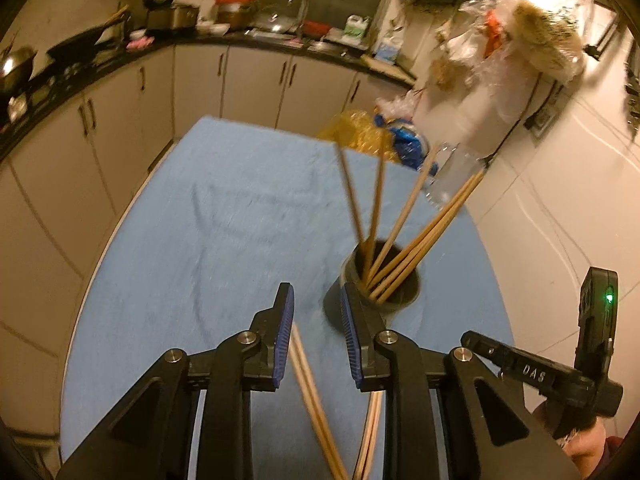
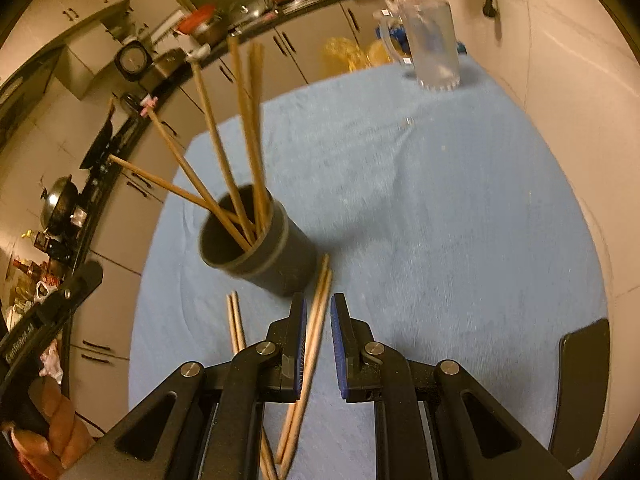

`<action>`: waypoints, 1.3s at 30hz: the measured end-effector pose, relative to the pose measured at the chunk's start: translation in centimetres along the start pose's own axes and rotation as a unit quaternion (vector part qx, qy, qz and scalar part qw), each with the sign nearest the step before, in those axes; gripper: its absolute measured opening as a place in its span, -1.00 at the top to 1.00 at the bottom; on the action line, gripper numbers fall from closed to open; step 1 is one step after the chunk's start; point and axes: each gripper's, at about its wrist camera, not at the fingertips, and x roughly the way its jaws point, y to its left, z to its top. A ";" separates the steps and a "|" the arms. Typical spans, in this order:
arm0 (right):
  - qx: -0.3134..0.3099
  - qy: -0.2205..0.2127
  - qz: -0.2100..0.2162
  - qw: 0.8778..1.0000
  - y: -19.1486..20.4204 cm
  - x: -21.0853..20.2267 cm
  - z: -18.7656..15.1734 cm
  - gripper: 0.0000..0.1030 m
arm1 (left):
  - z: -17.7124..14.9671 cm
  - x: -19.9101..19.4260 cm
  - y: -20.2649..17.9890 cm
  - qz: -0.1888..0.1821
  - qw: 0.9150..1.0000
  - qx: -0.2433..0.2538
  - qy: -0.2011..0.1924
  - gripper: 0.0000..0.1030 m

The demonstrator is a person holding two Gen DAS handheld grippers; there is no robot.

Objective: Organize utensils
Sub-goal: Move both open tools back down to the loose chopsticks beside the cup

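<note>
A dark cylindrical holder stands on the blue cloth with several wooden chopsticks fanned out of it. My left gripper is open, just left of the holder; a loose pair of chopsticks lies on the cloth between its jaws. My right gripper is open, with another loose pair lying between its jaws, right of the holder. A third pair lies to the left.
The blue cloth covers a round table. A clear glass mug stands at the far edge by yellow and blue bags. Kitchen cabinets and a cluttered counter surround it; a white wall lies right.
</note>
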 end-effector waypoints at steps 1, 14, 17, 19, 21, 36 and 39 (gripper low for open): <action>0.002 0.007 0.001 1.000 -0.2 0.3 -0.1 0.75 | -0.4 0.0 0.4 0.003 1.000 -0.006 0.006 0.56; 0.043 0.098 0.013 0.994 -1.7 6.6 -1.3 0.74 | -5.3 0.6 2.8 0.013 0.997 -0.026 0.077 0.46; 0.048 0.112 0.009 0.992 -1.3 7.9 -1.7 0.73 | -5.8 0.7 3.4 0.016 0.996 -0.024 0.085 0.46; 0.052 0.117 0.007 0.992 -1.1 8.6 -1.7 0.73 | -5.8 0.7 3.9 0.016 0.996 -0.026 0.086 0.46; 0.055 0.121 0.001 0.991 -1.0 9.3 -1.7 0.73 | -5.8 0.6 4.6 0.017 0.996 -0.030 0.086 0.46; 0.014 0.132 -0.064 0.989 2.3 12.1 -2.0 0.73 | -5.8 4.0 5.8 -0.007 0.991 -0.028 0.131 0.45; -0.019 0.134 -0.084 0.987 3.1 12.4 -2.2 0.85 | -5.7 5.1 4.9 -0.018 0.989 -0.020 0.149 0.45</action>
